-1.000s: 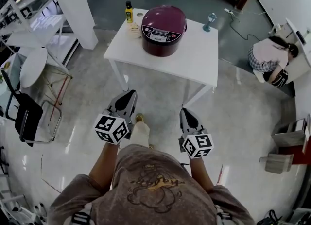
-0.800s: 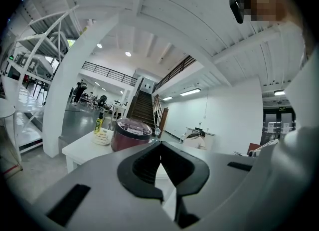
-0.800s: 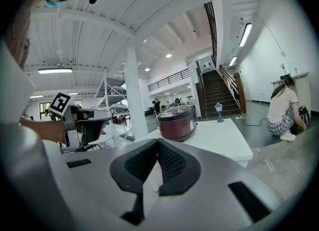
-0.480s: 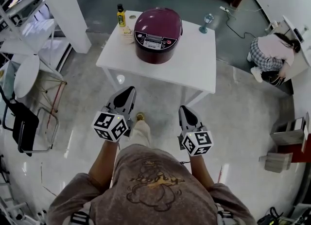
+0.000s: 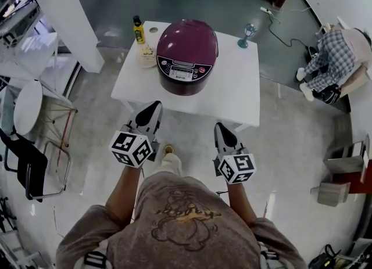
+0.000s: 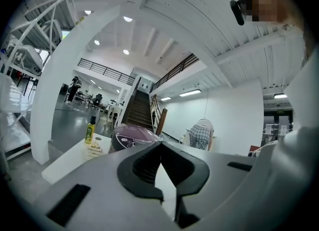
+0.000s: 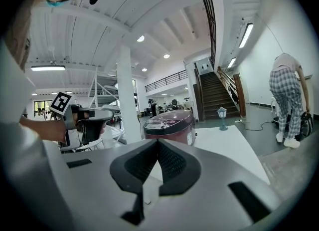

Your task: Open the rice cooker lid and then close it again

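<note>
Both forearms reached forward from the person's chest, side by side, each holding its gripper roughly level with the marker cube nearest the body. The left gripper (image 5: 150,110) had its jaws closed tip to tip on nothing, and the right gripper (image 5: 221,128) was likewise closed and empty. In the head view the cubes hid the hands themselves. Just ahead of both tips lay the near edge of the white table (image 5: 241,90). Farther ahead, between the two grippers' lines, the maroon rice cooker (image 5: 186,50) stood on it, lid down. A yellow bottle (image 5: 138,29) stood beyond, off the left gripper's outer side, and a small blue goblet (image 5: 249,32) stood ahead of the right. In the left gripper view, that gripper's own body cut off all but the cooker's top.
</note>
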Tool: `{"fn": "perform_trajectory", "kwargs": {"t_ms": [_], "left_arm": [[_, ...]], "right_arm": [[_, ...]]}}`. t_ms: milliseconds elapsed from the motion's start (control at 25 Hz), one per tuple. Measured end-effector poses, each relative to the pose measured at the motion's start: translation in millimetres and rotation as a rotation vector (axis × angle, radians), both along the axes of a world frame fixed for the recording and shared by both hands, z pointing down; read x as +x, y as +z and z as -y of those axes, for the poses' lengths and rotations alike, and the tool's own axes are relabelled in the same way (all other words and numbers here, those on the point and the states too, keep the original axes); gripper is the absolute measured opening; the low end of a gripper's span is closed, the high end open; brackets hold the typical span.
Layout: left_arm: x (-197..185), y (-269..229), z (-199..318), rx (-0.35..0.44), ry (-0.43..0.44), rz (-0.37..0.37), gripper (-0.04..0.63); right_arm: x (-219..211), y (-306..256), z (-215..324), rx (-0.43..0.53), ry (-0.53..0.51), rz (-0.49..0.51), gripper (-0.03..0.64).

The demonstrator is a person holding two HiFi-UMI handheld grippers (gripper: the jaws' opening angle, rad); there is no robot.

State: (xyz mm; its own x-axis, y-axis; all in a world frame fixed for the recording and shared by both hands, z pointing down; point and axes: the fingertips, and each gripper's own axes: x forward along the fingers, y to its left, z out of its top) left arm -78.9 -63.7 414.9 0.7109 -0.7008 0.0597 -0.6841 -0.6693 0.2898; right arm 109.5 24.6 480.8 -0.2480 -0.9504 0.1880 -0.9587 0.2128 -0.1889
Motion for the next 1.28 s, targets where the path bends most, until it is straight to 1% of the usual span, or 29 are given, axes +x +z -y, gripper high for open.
{"fn": "perform_trajectory", "kwargs": {"t_ms": [280, 680, 920, 1280], "left_arm": [[5, -8, 59, 0.001, 0.025, -0.007, 0.021], [12, -9, 126, -0.007, 0.073, -0.028, 0.021], [21, -6, 153, -0.008, 0.096, -0.024, 0.021], [36, -5, 167, -0.009, 0.100, -0.016, 0.021]], "right_arm": [[1, -7, 54, -0.003, 0.026, -0.005, 0.003], [5, -14, 118, 0.003, 0.068, -0.025, 0.003], [9, -17, 142, 0.013, 0.089, -0.025, 0.003], [23, -18, 157, 0.010, 0.088, -0.019, 0.003]]}}
